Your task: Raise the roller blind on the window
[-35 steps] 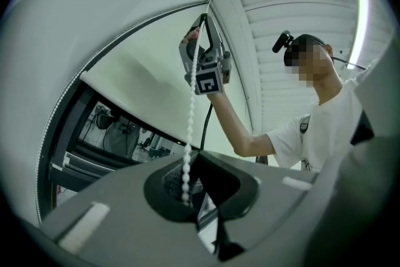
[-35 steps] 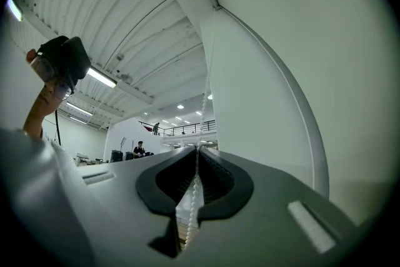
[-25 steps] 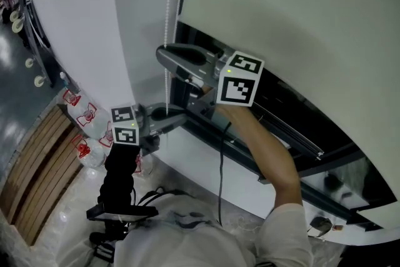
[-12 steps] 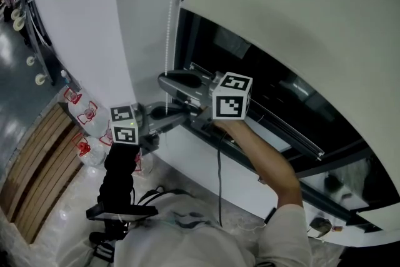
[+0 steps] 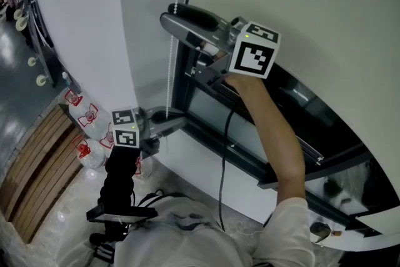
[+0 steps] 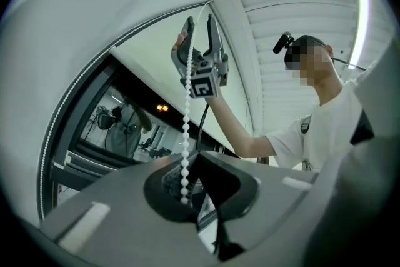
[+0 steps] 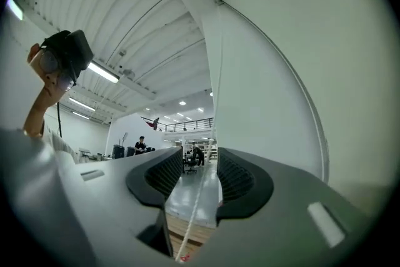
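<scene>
The pale roller blind [image 5: 300,9] hangs over the dark-framed window [image 5: 206,128]. Its white bead chain [image 5: 171,65] drops along the frame's left side. My right gripper [image 5: 170,14] is high on the chain, just under the blind's lower corner. Its jaws have just been opening and now stand open, with the chain [image 7: 199,191] running loose between the pads. Lower down, my left gripper [image 5: 169,114] is shut on the same chain [image 6: 185,128]. The left gripper view looks up at the right gripper [image 6: 200,28] in front of the blind [image 6: 156,65].
A white wall [image 5: 81,22] borders the window on the left. Plastic bags with red print [image 5: 87,128] and wooden slats [image 5: 37,172] lie on the floor below. A black cable [image 5: 222,153] hangs from the right gripper along the person's arm [image 5: 275,141].
The right gripper first went down with the chain, then climbed well above where it was, its jaws now apart. The blind's lower edge sits higher. The left gripper has stayed put.
</scene>
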The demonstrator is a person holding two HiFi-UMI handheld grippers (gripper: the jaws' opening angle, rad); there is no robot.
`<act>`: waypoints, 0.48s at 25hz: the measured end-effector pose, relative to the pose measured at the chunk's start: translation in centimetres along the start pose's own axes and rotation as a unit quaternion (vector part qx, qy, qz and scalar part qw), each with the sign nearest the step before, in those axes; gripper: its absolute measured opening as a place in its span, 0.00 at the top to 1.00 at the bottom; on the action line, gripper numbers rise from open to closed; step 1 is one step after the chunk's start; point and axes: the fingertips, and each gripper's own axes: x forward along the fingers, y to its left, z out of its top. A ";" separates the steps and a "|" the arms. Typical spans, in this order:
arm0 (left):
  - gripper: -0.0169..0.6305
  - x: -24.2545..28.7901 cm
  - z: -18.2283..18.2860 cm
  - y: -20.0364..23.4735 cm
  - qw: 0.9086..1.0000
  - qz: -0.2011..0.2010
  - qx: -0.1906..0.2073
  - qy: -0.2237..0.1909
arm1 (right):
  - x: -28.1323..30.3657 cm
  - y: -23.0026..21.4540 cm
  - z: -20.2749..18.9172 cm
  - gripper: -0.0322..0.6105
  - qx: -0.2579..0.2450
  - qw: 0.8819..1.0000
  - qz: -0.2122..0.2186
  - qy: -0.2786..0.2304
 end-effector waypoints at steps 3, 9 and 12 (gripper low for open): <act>0.98 -0.2 0.0 0.2 1.000 0.004 -0.001 0.000 | 0.9 0.1 4.3 0.74 -0.037 0.999 -0.001 -0.015; 0.98 -0.4 0.0 0.2 1.000 0.006 0.001 -0.003 | 2.5 0.6 9.4 0.84 -0.070 0.997 0.000 -0.032; 0.98 -0.4 0.0 0.2 1.000 0.007 0.000 -0.003 | 2.5 0.5 9.8 0.92 -0.046 0.998 -0.008 -0.036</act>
